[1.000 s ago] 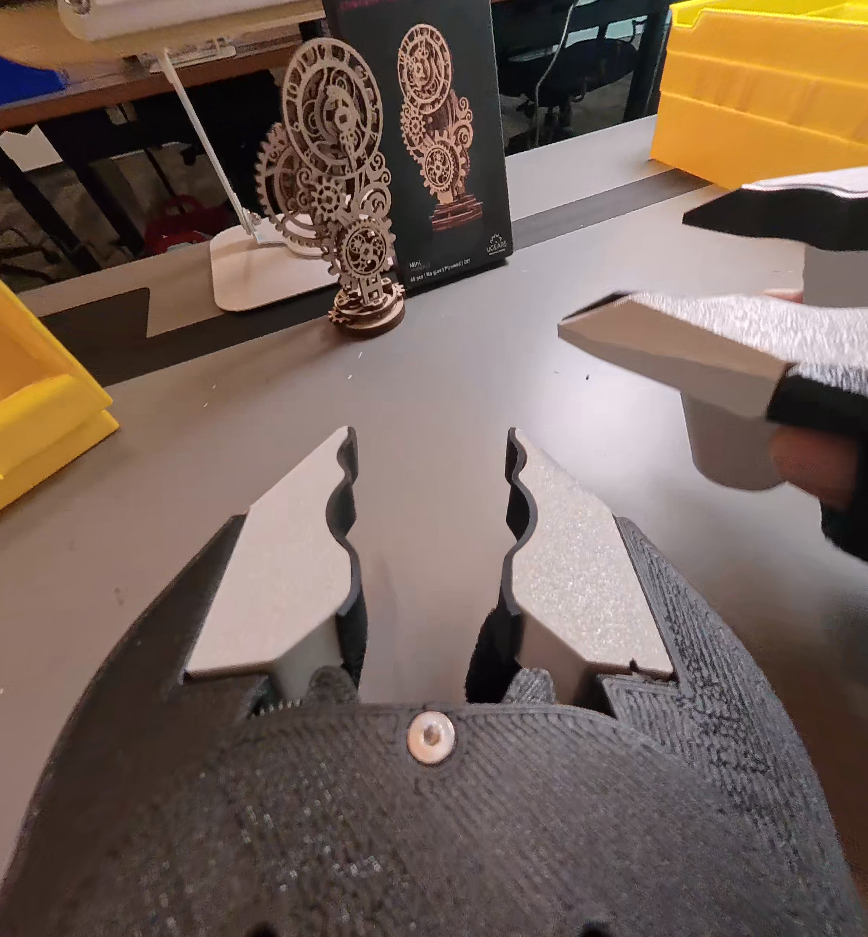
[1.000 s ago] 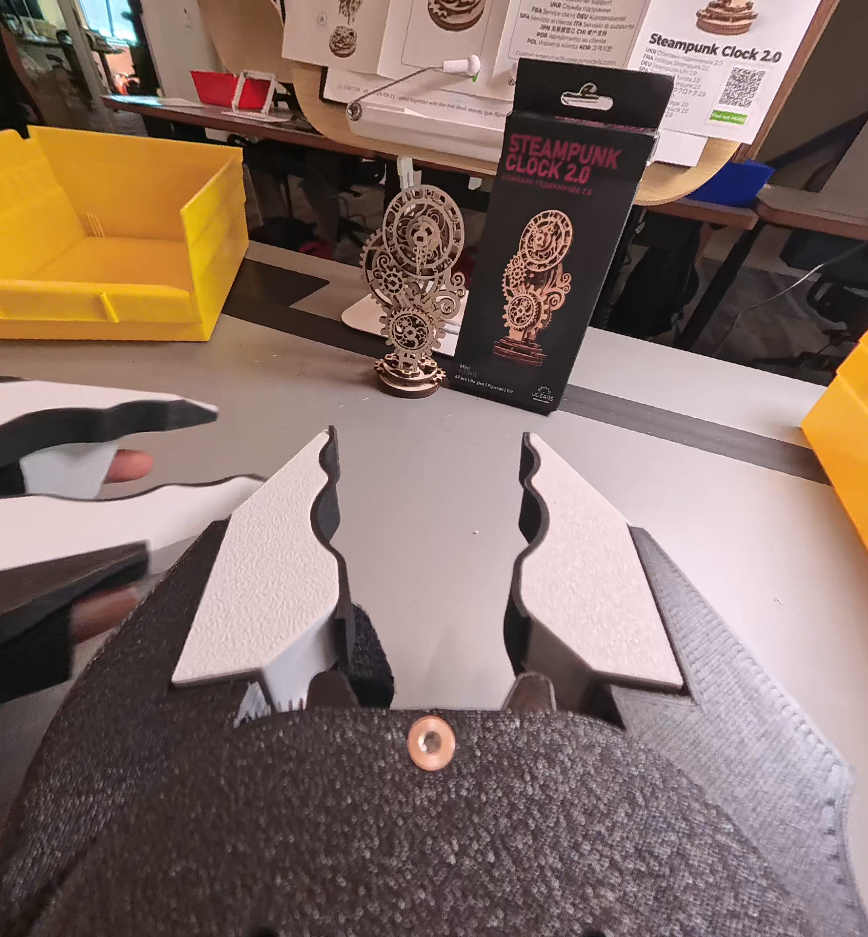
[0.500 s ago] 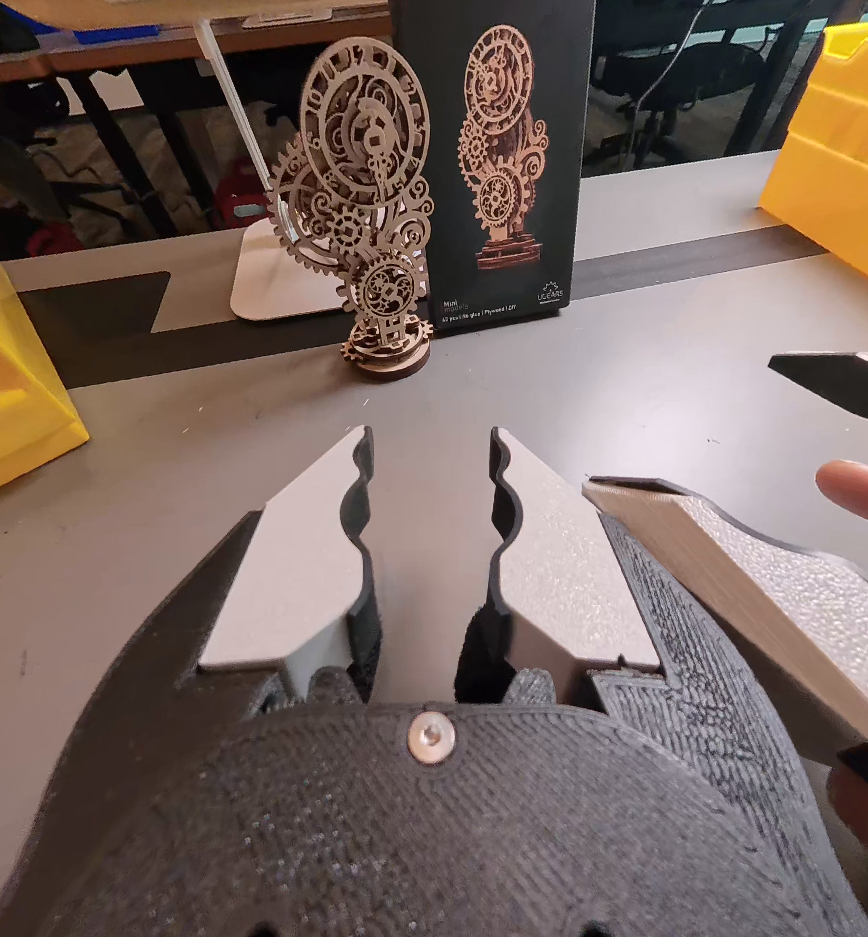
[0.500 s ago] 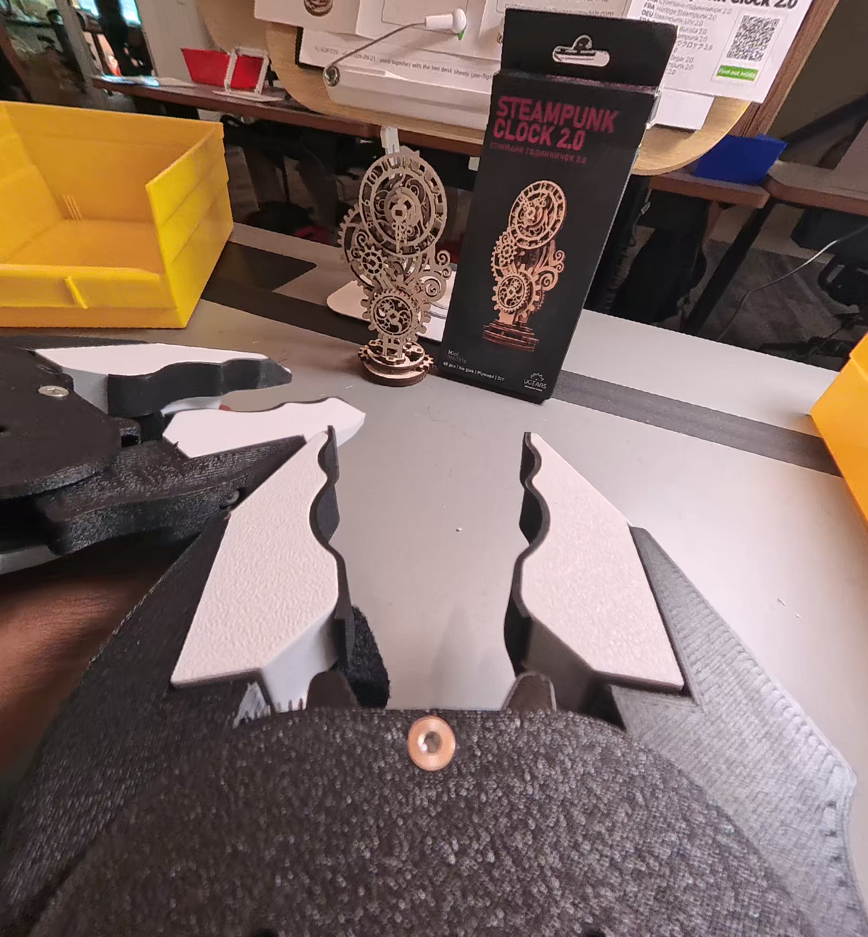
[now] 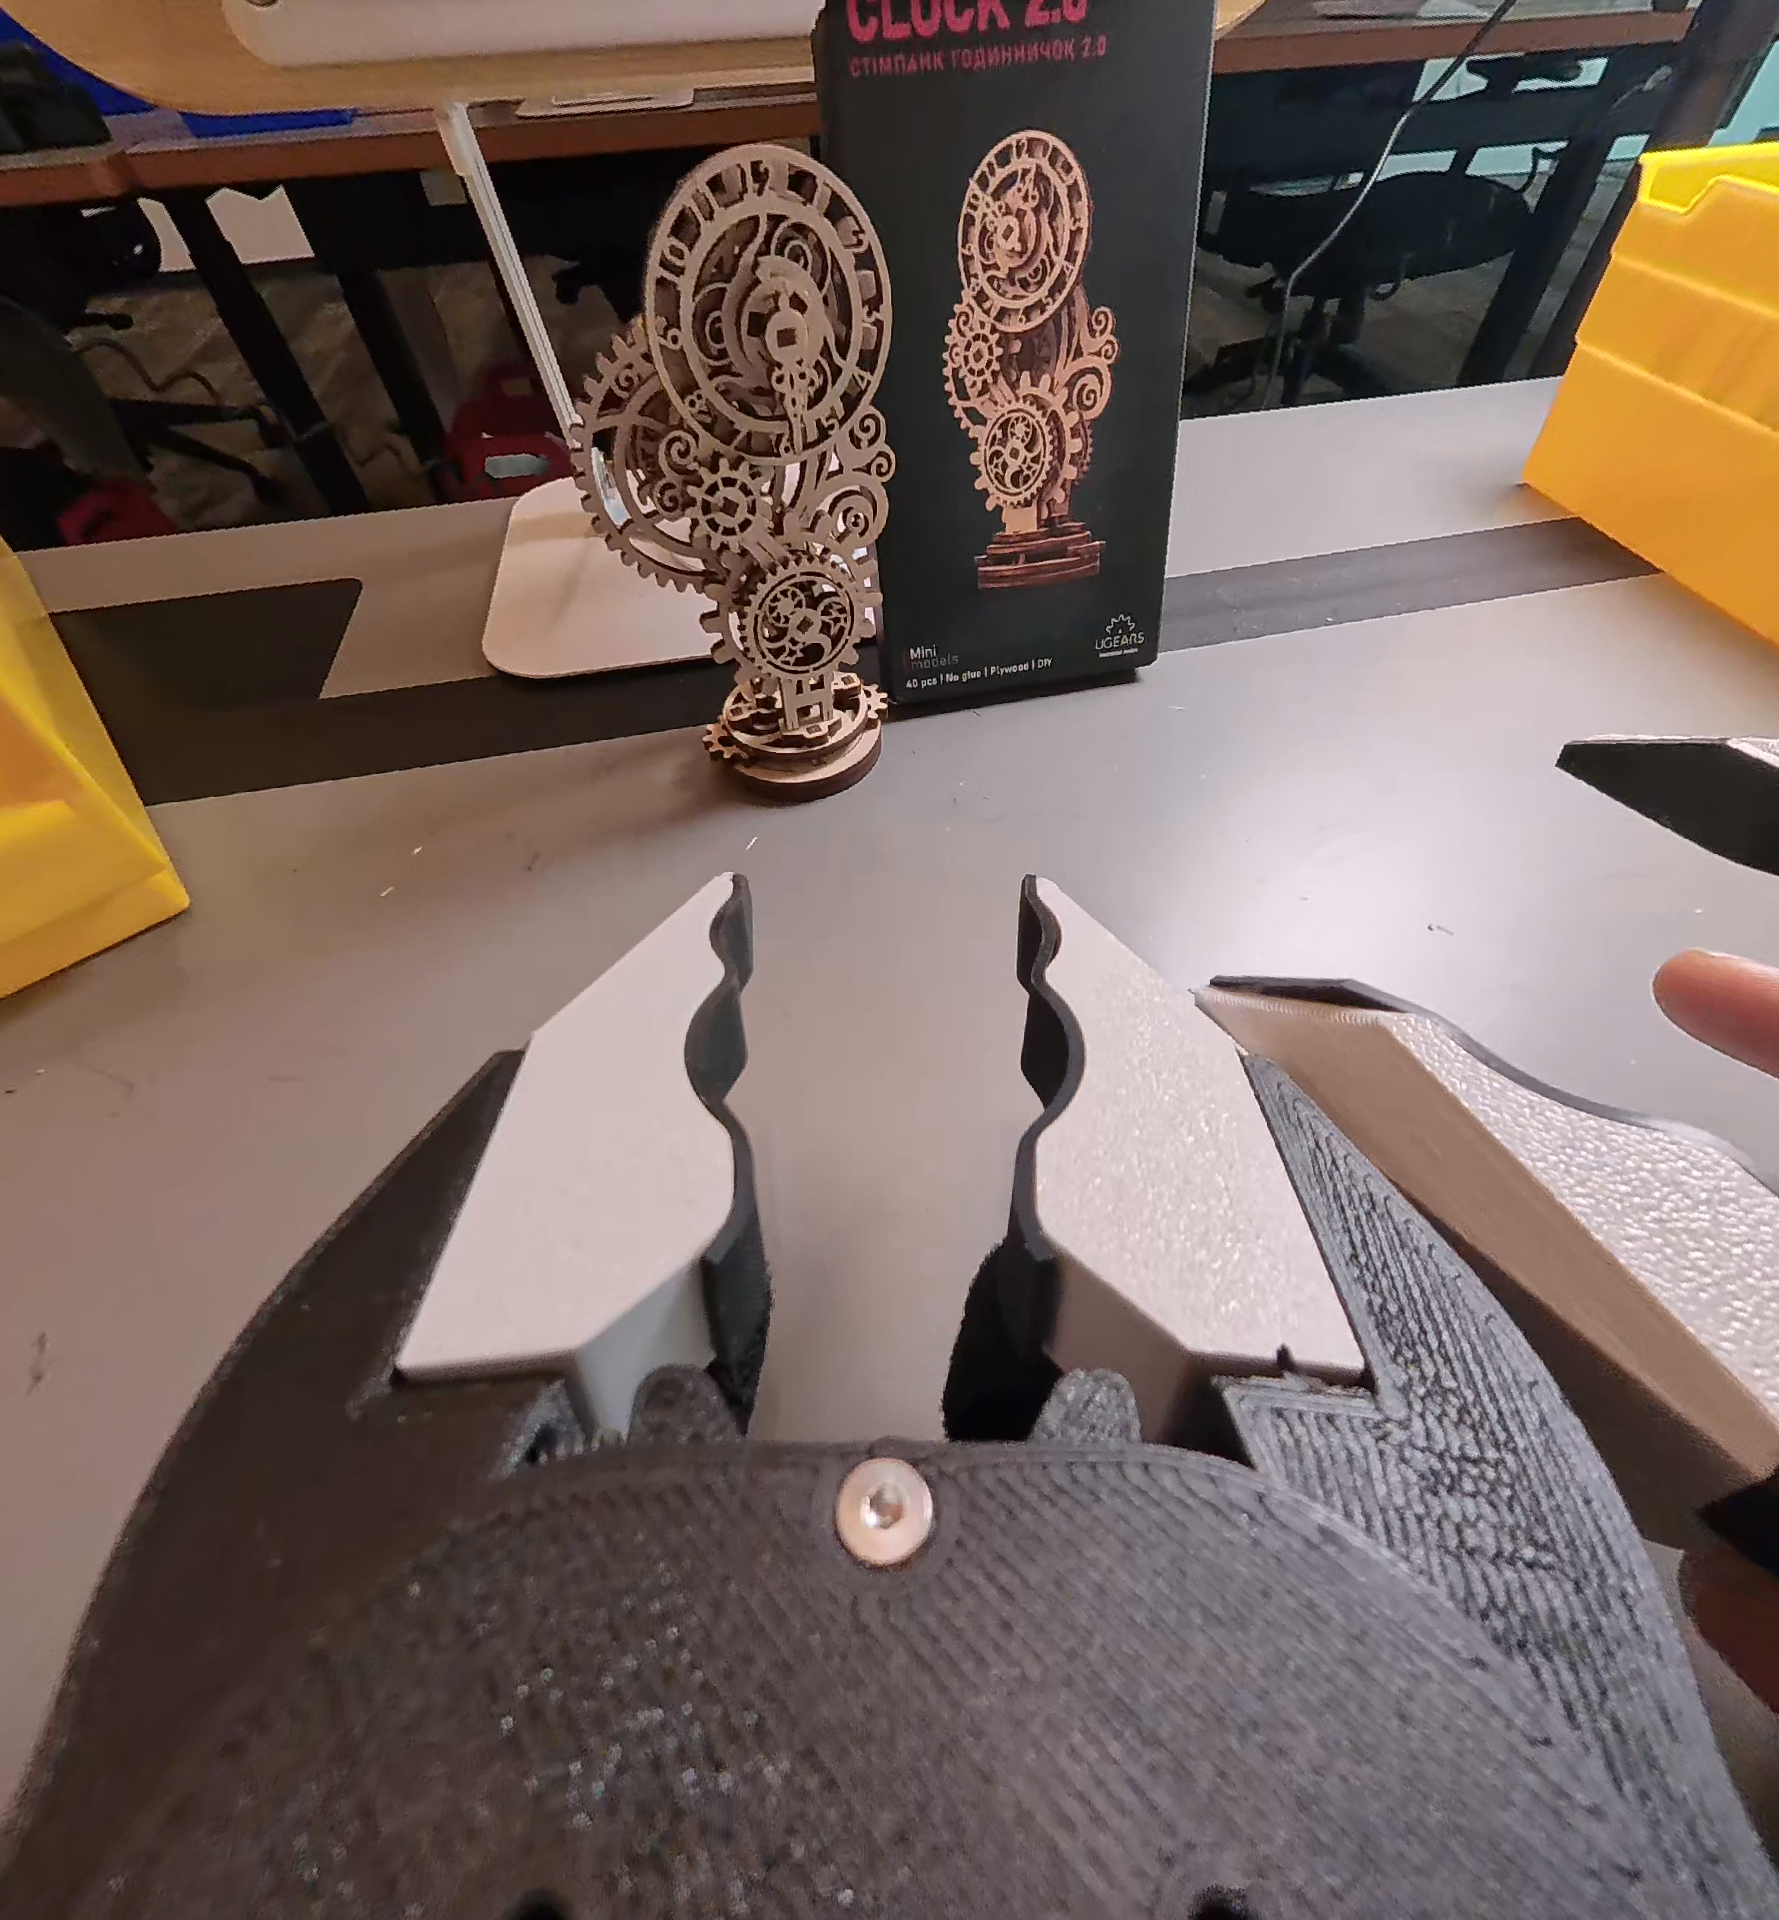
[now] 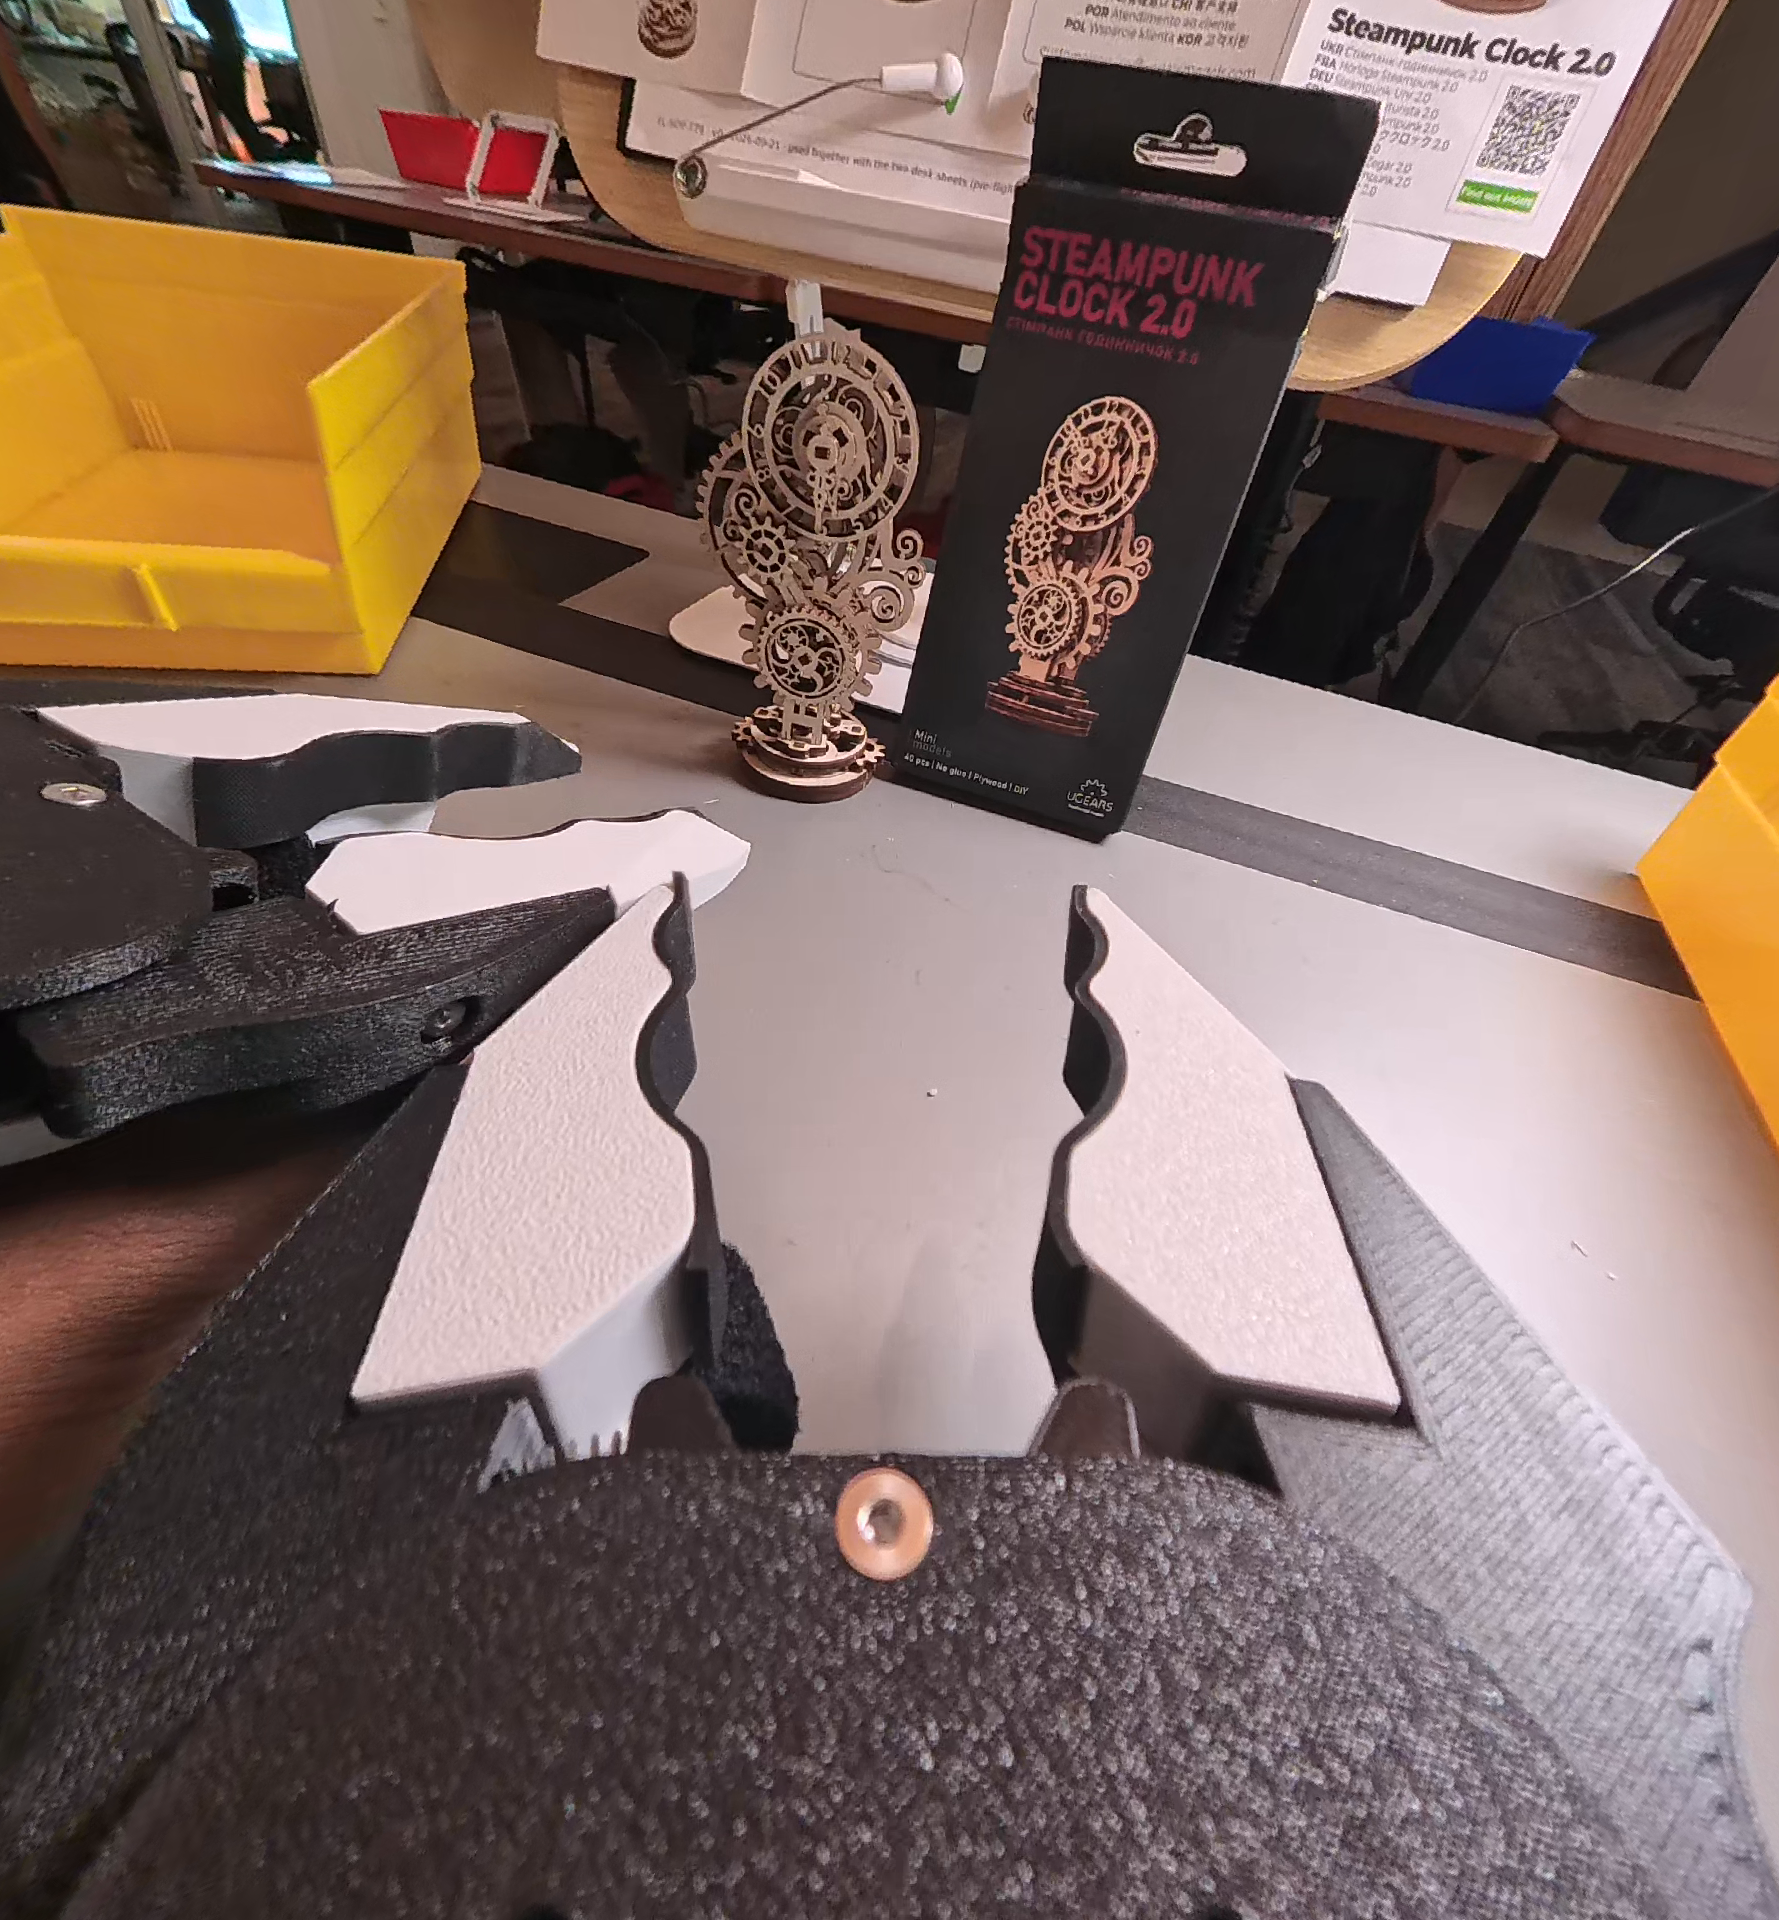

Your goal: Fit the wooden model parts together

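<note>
Both grippers, left (image 5: 880, 899) and right (image 6: 877, 904), hung apart and empty; I'd approach the wooden clock model (image 5: 765, 468) slowly, gripping its base.

Both wrist cameras sit low over the grey table (image 5: 1280, 831), side by side, facing forward along their jaws toward the same wooden clock model (image 5: 771, 468) and black box (image 6: 1103, 499) near ahead.
</note>
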Demonstrator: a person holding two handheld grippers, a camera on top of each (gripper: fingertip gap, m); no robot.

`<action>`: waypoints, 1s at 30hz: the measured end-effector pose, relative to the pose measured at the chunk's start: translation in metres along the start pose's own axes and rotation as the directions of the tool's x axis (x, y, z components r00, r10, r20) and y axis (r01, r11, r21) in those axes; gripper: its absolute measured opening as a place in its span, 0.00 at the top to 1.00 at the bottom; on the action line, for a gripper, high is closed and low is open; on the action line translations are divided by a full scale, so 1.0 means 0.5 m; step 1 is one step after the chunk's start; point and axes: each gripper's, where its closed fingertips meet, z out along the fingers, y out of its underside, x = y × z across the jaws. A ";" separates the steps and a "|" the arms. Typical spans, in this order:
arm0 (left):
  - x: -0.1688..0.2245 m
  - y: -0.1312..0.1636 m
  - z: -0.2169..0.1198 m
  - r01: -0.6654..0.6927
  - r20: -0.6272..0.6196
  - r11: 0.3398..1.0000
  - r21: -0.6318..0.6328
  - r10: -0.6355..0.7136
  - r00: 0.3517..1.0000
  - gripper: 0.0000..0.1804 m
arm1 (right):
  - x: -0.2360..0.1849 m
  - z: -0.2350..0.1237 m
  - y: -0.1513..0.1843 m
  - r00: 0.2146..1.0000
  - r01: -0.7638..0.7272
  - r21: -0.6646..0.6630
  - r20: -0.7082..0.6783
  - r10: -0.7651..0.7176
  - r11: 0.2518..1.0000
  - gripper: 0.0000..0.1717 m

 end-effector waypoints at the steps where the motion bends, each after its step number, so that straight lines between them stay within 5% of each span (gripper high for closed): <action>1: -0.001 0.000 0.000 0.000 0.001 1.000 0.001 0.000 1.000 0.72 | 0.001 -0.001 -0.001 1.000 -0.002 0.002 -0.001 0.002 1.000 0.59; 30: -0.002 -0.006 -0.005 -0.022 0.023 0.999 0.027 0.021 1.000 0.72 | 0.001 -0.005 -0.001 1.000 -0.010 0.016 0.014 0.010 1.000 0.59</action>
